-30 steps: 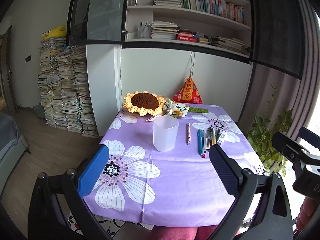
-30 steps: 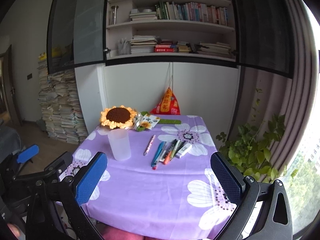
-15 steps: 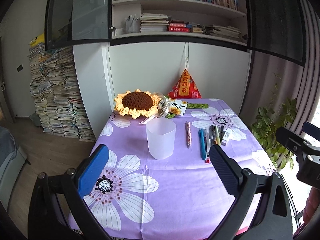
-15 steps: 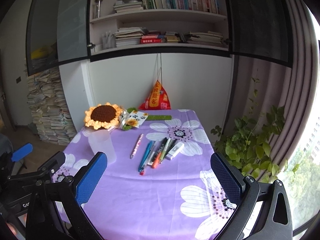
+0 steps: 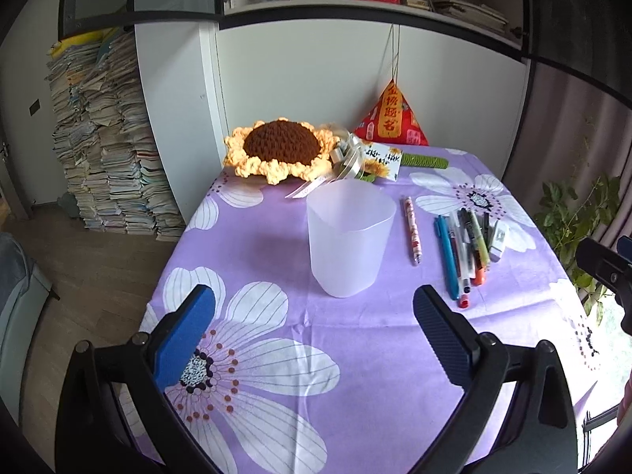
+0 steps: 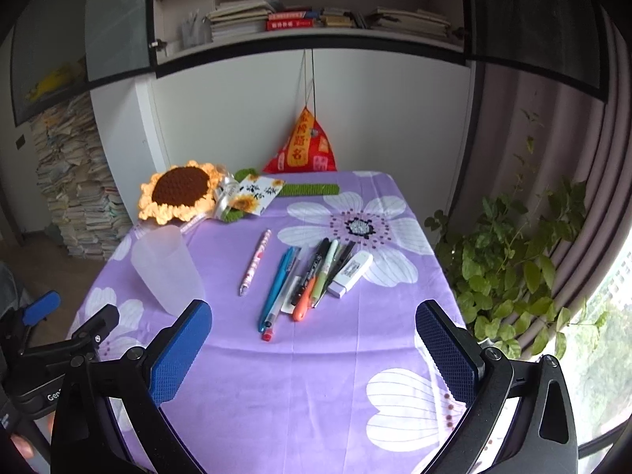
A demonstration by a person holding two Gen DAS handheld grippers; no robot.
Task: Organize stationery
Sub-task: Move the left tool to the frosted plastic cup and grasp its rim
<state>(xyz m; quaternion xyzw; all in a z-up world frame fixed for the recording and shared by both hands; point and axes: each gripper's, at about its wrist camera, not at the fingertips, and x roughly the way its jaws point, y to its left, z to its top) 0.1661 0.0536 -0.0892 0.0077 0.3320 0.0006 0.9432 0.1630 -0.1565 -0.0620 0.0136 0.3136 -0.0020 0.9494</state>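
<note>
Table [image 5: 355, 339] covered by a purple cloth printed with white flowers. Left gripper [image 5: 314, 316] held over the near edge, jaws spread wide, nothing between them. Right gripper [image 6: 314, 328] likewise held above the near edge, jaws wide apart and empty; both well clear of the stationery.

A frosted cup [image 5: 349, 237] stands upright left of centre, seen empty from the left wrist view. Just right of it, apart from the rest, a pink patterned pen [image 6: 255, 262] lies lengthwise. Further right, a loose cluster of pens [image 6: 304, 280] is laid side by side, some touching: a blue pen [image 6: 276, 286], a black marker, a pale green one, an orange-tipped one. A white correction tape [image 6: 350, 270] rests at the cluster's right edge.

At the far edge, a crocheted sunflower [image 5: 280, 150], a small card with sunflower print [image 6: 254, 199], and a red pyramid pouch [image 5: 391, 122] hung by strings against the wall. Shelves of books noted above; a leafy plant [image 6: 509, 260] to the right of the table.
</note>
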